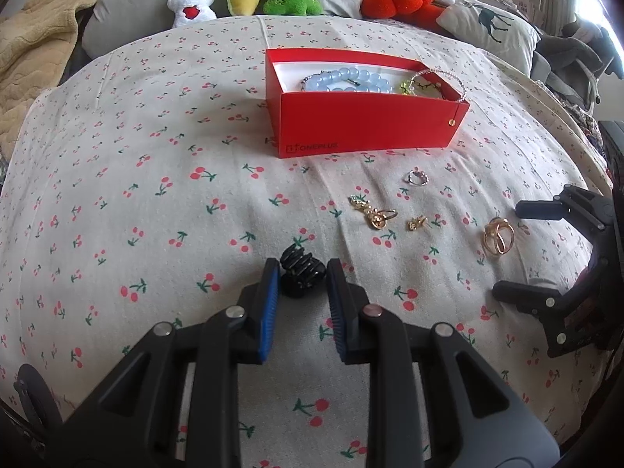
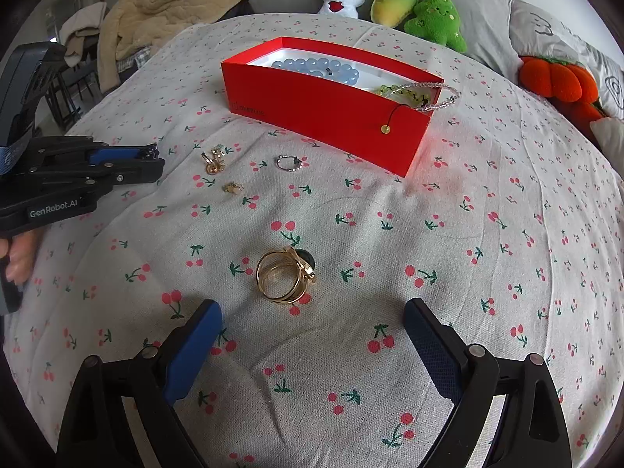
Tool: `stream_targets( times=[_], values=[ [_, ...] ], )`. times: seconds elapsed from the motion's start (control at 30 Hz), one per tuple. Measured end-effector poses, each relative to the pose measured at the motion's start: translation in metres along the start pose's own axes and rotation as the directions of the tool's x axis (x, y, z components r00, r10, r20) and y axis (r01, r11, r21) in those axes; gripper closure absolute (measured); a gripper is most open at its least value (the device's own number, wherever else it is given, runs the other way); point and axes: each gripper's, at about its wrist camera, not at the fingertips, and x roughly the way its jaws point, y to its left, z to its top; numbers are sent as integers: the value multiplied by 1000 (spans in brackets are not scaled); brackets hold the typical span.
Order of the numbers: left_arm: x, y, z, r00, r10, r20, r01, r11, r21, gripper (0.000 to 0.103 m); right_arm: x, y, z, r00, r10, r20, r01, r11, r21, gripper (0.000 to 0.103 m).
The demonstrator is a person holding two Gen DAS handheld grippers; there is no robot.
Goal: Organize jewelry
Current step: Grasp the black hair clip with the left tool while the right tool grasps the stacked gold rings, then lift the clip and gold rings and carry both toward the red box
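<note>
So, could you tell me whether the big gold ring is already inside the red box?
No, the big gold ring lies on the cherry-print cloth in front of the open right tool, well short of the red box.

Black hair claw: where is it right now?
The hair claw lies on the bedspread between the left gripper's fingertips, left of the gold ring, nearer than the red box.

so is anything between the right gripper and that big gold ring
Nothing visible. The right gripper is open, and the gold ring lies on bare cherry-print cloth just ahead of its fingertips, roughly centred between them. The other small gold pieces and the red box sit farther away.
</note>
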Motion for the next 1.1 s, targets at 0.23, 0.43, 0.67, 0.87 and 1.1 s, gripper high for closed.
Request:
stream_targets(
  times=[0.23,0.43,0.67,0.87,1.1],
  values=[
    [-2,-2,0,1000,-4,-12,4,1000,-6,77,1,2,4,1000,0,2,0,1000,9,9],
    [-3,-2,-1,1000,-9,-14,9,1000,-11,77,0,10,7,999,38,5,-38,999,-1,32],
    [-6,-1,-3,1000,-8,-20,7,1000,-25,77,-2,19,9,998,58,8,-57,998,-25,64],
    [-7,2,-1,998,4,-59,-8,998,-63,77,-2,18,13,998,58,-4,-58,998,-28,74],
    [-13,5,4,997,-1,-71,-6,995,-100,77,-3,16,20,999,39,-10,-39,999,-7,75]
  ],
)
